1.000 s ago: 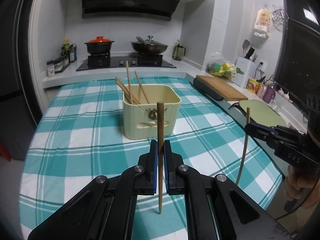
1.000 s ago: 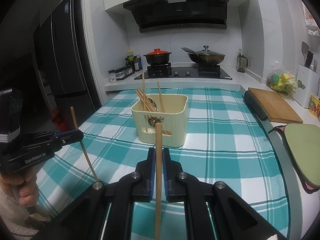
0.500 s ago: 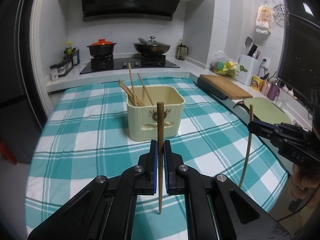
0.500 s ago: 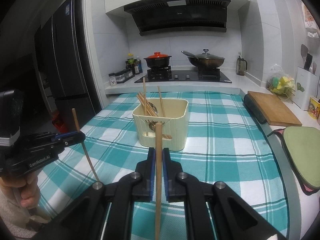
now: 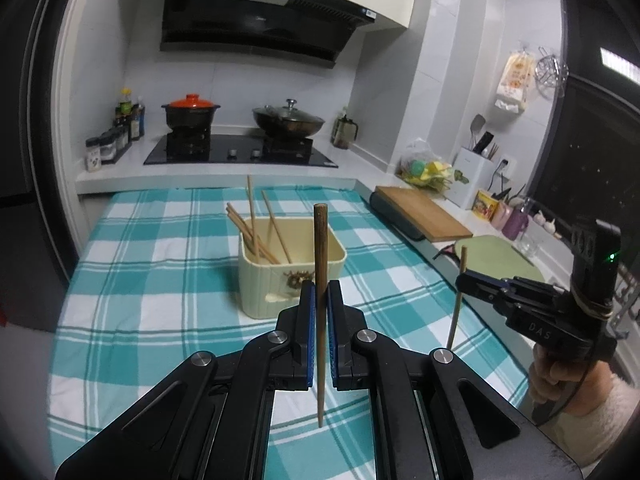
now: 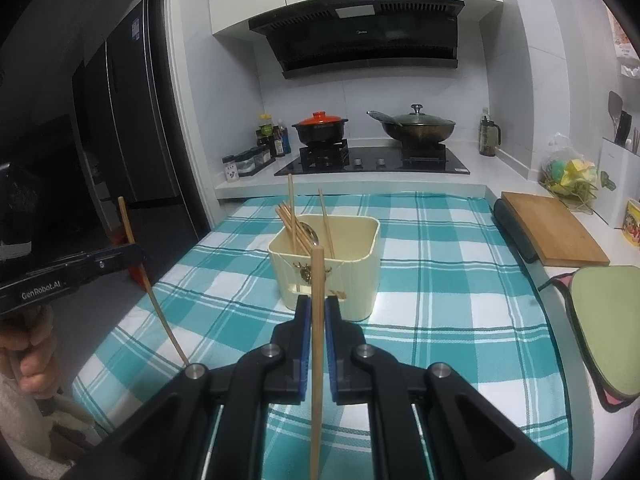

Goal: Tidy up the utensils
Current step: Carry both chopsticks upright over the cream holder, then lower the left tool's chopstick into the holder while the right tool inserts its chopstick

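The left gripper (image 5: 319, 300) is angled downward, clamped on an upright dark chopstick (image 5: 321, 264); the right gripper (image 6: 315, 312) likewise grips a pale chopstick (image 6: 317, 320). The cream bin (image 5: 292, 276) stands ahead on the bench (image 5: 140, 280). The pale chopstick's lower end is cut off.

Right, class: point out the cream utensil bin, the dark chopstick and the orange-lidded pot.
cream utensil bin (image 5: 276, 288), left wrist view, front wall.
dark chopstick (image 5: 321, 240), left wrist view, upper shaft.
orange-lidded pot (image 6: 320, 118), right wrist view, lid.
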A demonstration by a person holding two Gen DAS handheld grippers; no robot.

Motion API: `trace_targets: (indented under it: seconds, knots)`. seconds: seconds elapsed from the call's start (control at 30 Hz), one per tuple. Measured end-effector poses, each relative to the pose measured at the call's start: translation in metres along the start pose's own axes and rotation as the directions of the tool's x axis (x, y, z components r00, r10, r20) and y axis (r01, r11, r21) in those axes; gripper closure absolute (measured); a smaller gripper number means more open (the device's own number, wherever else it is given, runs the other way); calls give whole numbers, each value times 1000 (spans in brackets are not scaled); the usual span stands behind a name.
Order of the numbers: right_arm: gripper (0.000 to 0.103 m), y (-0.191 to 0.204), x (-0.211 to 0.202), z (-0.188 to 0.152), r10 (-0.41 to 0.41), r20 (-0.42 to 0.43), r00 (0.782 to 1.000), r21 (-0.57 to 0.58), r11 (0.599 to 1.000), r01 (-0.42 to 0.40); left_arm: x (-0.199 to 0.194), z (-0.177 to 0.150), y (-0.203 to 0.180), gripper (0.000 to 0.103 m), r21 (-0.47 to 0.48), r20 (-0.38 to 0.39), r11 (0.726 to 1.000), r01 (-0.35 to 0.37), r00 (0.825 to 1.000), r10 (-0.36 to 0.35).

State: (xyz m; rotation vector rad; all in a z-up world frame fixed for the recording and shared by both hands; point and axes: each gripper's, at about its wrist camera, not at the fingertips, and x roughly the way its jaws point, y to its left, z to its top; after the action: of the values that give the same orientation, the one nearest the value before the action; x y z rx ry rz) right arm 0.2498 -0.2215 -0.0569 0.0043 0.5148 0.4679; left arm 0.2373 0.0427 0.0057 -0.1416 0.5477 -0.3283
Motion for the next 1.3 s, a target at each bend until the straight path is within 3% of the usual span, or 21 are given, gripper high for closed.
trace_targets:
  seconds: [0.13,0.3,0.6,0.8,0.93,1.3]
  knots:
    - [96,1,1,29,22,17,1000,-20,1000,-21,-7,39,6,99,8,57,1000,-11,998,10]
    - [96,6,1,79,14,103,995,-76,997,-6,-6,94,12,99,6,164,1000,-29,986,27]
    - [96,9,37,175,47,248,968,-106,994,-21,48,162,17,99,4,251,997,-72,966,69]
    - [96,7,79,205,83,293,953,-135,990,-45,101,174,22,99,9,217,997,-79,973,75]
    - [96,-4,120,208,83,278,957,-126,991,-50,141,170,29,99,-9,167,996,-88,982,88]
    - [96,-37,217,156,67,47,997,-73,995,-64,232,117,55,98,-47,-38,991,-124,992,122]
